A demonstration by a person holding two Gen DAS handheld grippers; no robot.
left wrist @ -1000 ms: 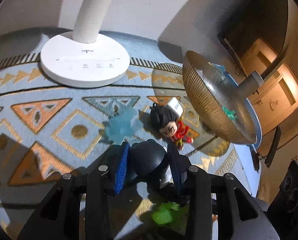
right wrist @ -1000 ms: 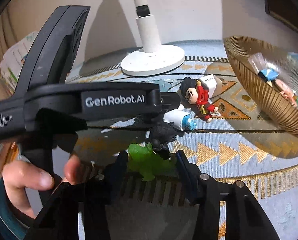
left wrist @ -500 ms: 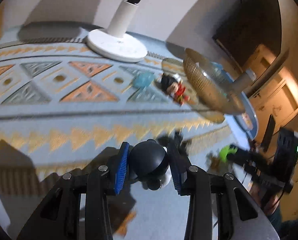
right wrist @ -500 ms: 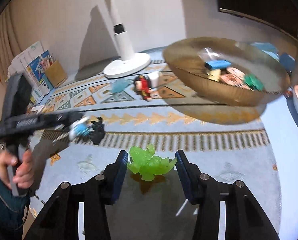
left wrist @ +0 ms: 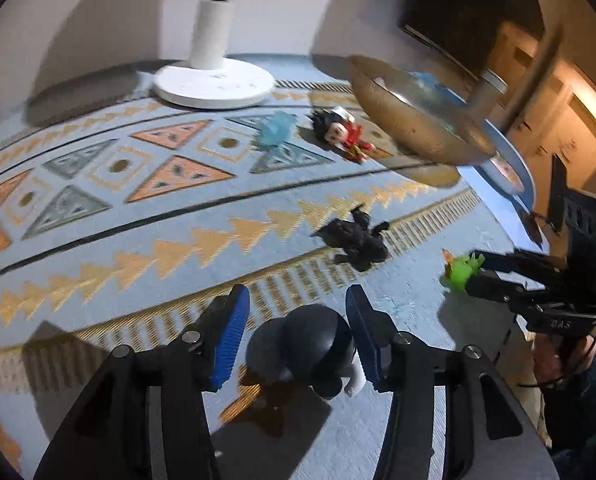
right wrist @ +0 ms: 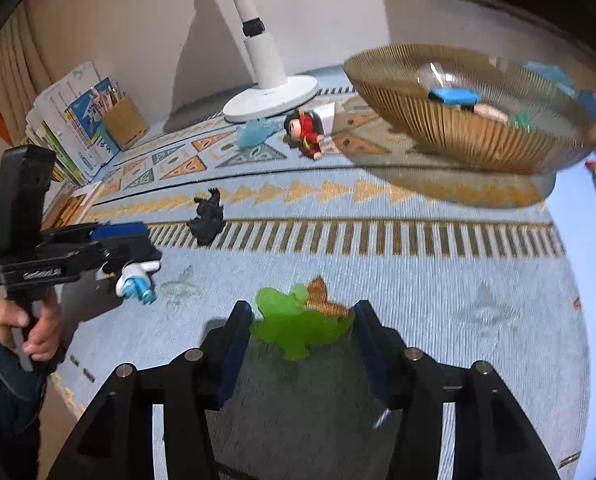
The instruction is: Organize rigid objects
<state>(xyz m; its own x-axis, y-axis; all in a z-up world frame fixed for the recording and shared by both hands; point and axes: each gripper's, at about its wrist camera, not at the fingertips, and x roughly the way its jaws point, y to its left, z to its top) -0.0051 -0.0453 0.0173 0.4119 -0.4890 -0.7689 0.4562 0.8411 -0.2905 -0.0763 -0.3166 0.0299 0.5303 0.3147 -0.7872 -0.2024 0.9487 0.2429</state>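
Fingers (left wrist: 233, 336) of the left gripper (left wrist: 293, 336) stand a little apart around the dark round-headed figure (left wrist: 302, 348), and from the blurred wrist view I cannot tell surely whether the blue pads press it or there is a small gap; in the right wrist view this figure, with white and blue parts, hangs at the left gripper above the table (right wrist: 378, 280), so it seems carried. The right gripper (right wrist: 302, 336) holds its fingers wider, with the translucent green dinosaur (right wrist: 298, 328) between them and apparently gripped at its sides. I judge the step in hand is to bring both toys to the ribbed golden bowl (right wrist: 450, 136), which already contains some small things and sits at the far right of the patterned cloth. To do it well, keep each toy level, approach over the rim and not against the thin wall, and release low so nothing bounces out. The green dinosaur looks hard and slippery, with short legs; the dark figure has a big smooth head that can rotate between pads. A black dinosaur (right wrist: 207, 216), a red-clothed doll (right wrist: 306, 130) and a pale blue toy (right wrist: 253, 134) lie on the cloth, waiting.
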